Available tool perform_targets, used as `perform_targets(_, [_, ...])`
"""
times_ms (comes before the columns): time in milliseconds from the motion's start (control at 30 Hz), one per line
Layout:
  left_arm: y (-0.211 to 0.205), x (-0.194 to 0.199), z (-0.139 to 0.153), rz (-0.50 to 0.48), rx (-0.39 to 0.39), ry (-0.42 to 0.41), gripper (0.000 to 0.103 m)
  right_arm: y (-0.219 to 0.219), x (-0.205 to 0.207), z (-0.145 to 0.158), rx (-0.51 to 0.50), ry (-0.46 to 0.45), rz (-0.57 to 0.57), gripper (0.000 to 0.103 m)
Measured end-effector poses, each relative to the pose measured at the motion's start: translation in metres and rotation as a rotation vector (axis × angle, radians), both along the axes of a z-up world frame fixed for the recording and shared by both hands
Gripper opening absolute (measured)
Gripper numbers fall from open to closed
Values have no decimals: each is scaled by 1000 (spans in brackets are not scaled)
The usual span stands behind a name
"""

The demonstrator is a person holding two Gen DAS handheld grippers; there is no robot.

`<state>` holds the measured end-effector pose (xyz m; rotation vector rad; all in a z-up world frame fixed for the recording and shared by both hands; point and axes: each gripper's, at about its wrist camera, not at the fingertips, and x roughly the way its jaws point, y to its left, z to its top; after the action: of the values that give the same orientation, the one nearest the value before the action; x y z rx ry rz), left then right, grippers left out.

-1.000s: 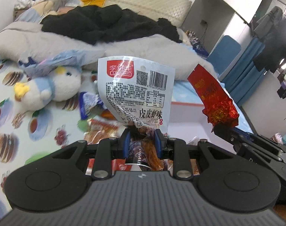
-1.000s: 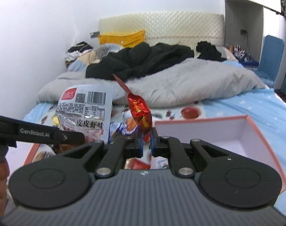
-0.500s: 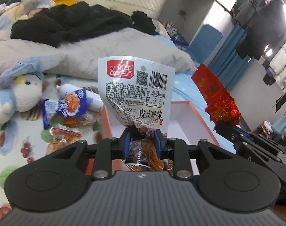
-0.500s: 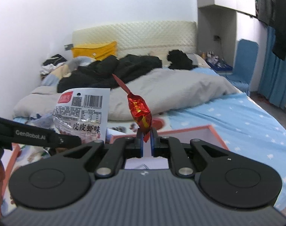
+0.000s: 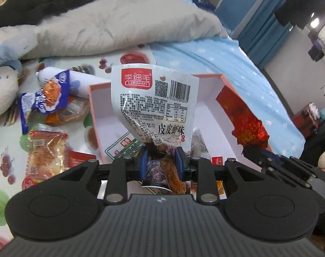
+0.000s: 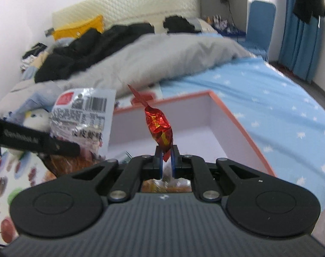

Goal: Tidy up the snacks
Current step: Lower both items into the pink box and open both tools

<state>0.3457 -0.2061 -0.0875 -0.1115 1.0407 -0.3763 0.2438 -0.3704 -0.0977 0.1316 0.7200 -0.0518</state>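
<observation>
Box: open pink-rimmed box point(image 5: 207, 115), white inside, set on the bed point(image 6: 291, 98) near its right edge, straight ahead of both grippers; salmon rim point(image 6: 243, 128) unbroken along the far and right walls.
Open room: far half of the box floor bare; a green-labelled packet point(image 5: 128, 147) and other wrappers lying at its near end; star-print blue sheet to the right of the box free of clutter.
Left of box: loose snacks crowded on the fruit-print cloth point(image 5: 4, 160), namely a blue-and-white noodle packet point(image 5: 44, 98), a white tube point(image 5: 81, 81) touching the box's far-left corner, a clear pack of orange biscuits point(image 5: 46, 150), and a red wrapper just beside the box's near-left wall.
Farther off: plush toy point(image 5: 2, 92) at the left edge, grey quilt point(image 6: 162, 60) bunched across the bed beyond the box, black garments point(image 6: 94, 45) heaped on it, blue chair point(image 6: 260, 23) past the bed's far-right corner.
Left gripper point(image 5: 161, 162): blue pads partly apart, clamped on the lower end of a silver snack pouch point(image 5: 156, 105), barcode side facing the camera, held upright above the box's near-left part.
Right gripper point(image 6: 166, 160): jaws nearly together, pinching the tail of a red foil candy point(image 6: 159, 126), upright, over the box's near end.
Between grippers: pouch and candy side by side, apart.
</observation>
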Motion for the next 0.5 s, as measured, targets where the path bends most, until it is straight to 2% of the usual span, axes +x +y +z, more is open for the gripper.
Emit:
perform_targets(167, [-16,15,-23,-20,43,31,32,-13,8,-22,34,58,-17,10])
perform_targets(300, [-23,22,-37,-30,44,60,32,-16,15,-35,28,100,-32,12])
perform_targets(367, [-25,23,-39,-29,42,76,40,-15,16,-39,23,123,-21,13])
perform_targets(433, [-24,24,-41,-20,48,77,57,-13,16,-42,6,135,-16,13])
perform_targets(467, [-23,24,-40,-11,53,71,59,-13,16,-43,4,137,-18,23])
perform_targets(500, [-21,23,-38,-9,53,64,59,-13,15,-43,11,134,-22,38])
